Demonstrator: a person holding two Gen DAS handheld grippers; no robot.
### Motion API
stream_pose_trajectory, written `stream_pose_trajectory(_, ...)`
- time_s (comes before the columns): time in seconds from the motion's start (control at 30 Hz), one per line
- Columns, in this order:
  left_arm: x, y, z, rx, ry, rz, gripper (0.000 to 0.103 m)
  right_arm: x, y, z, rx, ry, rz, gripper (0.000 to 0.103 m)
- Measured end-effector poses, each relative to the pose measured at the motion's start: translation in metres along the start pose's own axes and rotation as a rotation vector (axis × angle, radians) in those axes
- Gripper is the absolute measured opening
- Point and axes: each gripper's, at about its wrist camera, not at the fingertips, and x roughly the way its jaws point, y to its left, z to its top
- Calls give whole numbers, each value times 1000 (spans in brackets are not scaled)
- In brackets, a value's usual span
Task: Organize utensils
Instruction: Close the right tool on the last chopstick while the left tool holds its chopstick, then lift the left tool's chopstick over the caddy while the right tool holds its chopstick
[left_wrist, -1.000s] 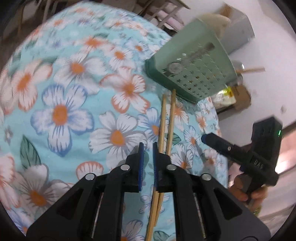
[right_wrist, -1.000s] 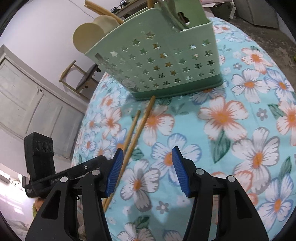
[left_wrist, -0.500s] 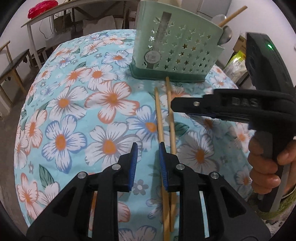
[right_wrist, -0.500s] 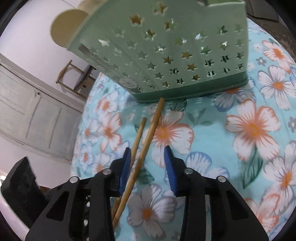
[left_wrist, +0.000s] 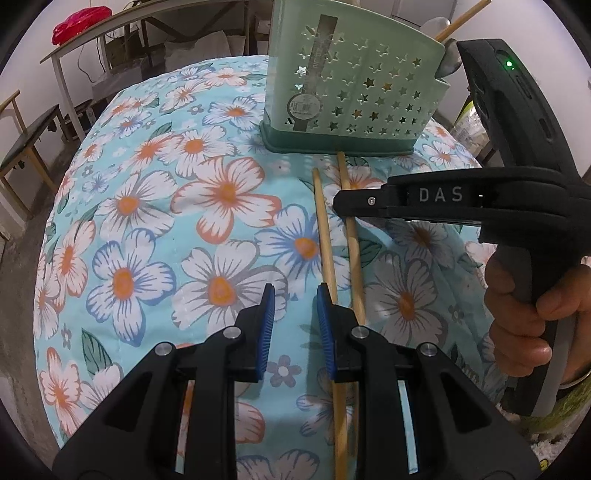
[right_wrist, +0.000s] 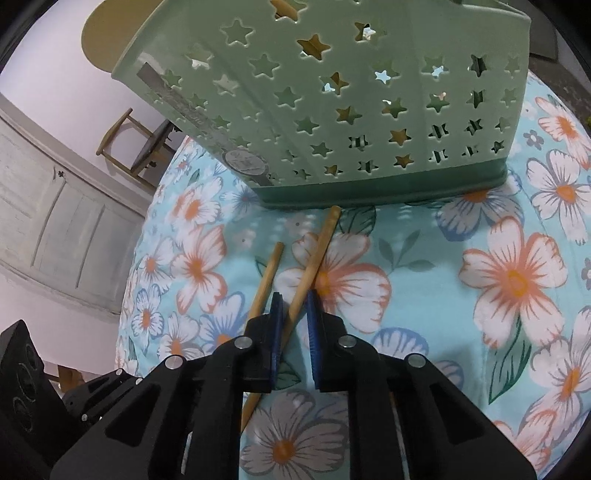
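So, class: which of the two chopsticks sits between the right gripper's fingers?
The longer-reaching chopstick, whose tip touches the green basket; the other chopstick lies outside.

The left hand-held gripper (left_wrist: 292, 326) is hovering low with its blue pads (left_wrist: 266, 325) standing apart, nothing between them. The right hand-held gripper (right_wrist: 294, 334) is reaching across just ahead of it, gripped by the person's right hand (left_wrist: 524, 314), its pads (right_wrist: 276, 332) standing narrowly apart.

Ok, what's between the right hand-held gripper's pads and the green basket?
Only the chopstick it straddles, running up to touch the basket base, over bare floral cloth. The right wrist view shows this.
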Motion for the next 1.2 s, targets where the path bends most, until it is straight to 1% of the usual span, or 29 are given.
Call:
stream_pose_trajectory(0.13,0,-2,0,10,0,9,21,-6,-3,0,-37,-4,-21,11)
stream_pose_trajectory(0.4,-1,1,1,1,-4,0,21,-29,-18,-7,-108,8,-81,9)
stream_pose_trajectory(0.5,-2,8,6,-39,-6,-47,22,-37,-26,-18,-131,31,-92,8)
stream_pose_trajectory(0.6,2,15,15,-91,2,-119,22,-44,-30,-26,-132,48,-95,8)
stream_pose_trajectory(0.73,19,17,30,-108,43,-189,22,-54,-38,-37,-118,66,-91,8)
stream_pose_trajectory(0.87,32,15,45,-116,68,-213,21,-55,-36,-34,-121,73,-84,9)
stream_pose_trajectory(1.0,48,6,62,-64,99,-201,21,-46,-34,-27,-104,64,-82,11)
stream_pose_trajectory(1.07,56,4,69,-54,93,-181,13,-39,-34,-24,-87,50,-79,11)
stream_pose_trajectory(1.1,58,4,72,-50,93,-167,6,-38,-34,-22,-84,39,-79,11)
stream_pose_trajectory(1.2,62,8,79,-82,97,-184,5,-37,-31,-20,-81,14,-91,8)
